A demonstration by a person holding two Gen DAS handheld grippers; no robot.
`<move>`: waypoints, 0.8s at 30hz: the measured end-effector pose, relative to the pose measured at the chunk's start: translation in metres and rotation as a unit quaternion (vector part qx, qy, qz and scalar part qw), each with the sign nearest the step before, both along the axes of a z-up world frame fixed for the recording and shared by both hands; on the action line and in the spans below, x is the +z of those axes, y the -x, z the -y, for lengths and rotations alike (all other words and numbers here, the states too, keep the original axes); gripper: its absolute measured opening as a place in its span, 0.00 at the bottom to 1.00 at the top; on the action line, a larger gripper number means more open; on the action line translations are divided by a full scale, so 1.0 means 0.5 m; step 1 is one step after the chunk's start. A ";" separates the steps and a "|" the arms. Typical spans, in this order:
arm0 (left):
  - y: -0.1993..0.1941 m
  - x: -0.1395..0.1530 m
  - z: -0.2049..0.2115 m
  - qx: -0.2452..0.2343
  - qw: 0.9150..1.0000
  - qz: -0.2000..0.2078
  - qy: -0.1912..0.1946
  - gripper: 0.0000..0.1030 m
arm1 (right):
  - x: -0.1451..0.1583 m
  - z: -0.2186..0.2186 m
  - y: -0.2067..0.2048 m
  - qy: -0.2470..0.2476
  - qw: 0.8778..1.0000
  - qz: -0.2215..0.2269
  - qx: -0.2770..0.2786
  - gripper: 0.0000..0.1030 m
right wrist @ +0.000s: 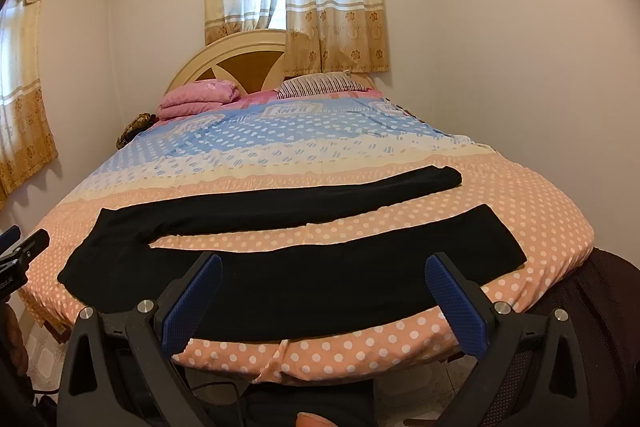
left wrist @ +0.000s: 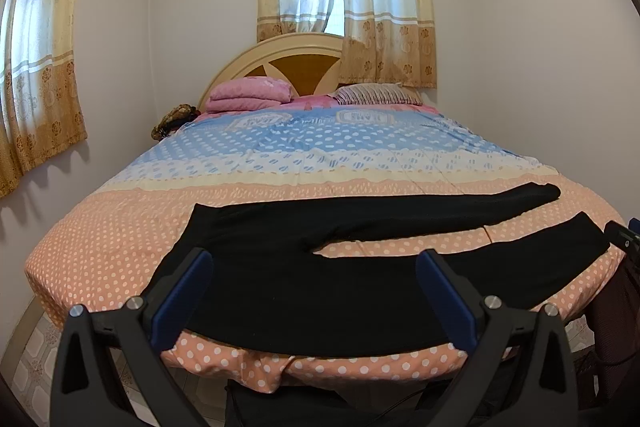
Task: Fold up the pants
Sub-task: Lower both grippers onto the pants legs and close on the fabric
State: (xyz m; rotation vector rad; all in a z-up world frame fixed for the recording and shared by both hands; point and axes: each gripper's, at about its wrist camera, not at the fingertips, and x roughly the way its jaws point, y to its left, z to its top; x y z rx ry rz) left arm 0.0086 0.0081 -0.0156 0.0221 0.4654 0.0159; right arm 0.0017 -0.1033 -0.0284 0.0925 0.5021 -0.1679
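Observation:
Black pants lie flat across the foot of the bed, waistband to the left and both legs stretched out to the right, slightly apart. In the right wrist view the same pants show the near leg along the bed's front edge. My left gripper hovers open in front of the bed edge, over the waist and upper near leg, holding nothing. My right gripper is also open and empty, over the middle of the near leg. The left gripper pokes in at the left edge of the right wrist view.
The bed wears a polka-dot cover, peach near me and blue farther back. Folded pink bedding and a striped pillow sit by the headboard. Curtained windows are behind and to the left. Tiled floor lies below.

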 end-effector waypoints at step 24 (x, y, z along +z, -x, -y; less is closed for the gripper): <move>-0.257 -0.088 -0.215 0.086 0.993 -0.075 -0.034 1.00 | -0.043 0.084 -0.172 0.043 0.998 -0.043 0.029 0.99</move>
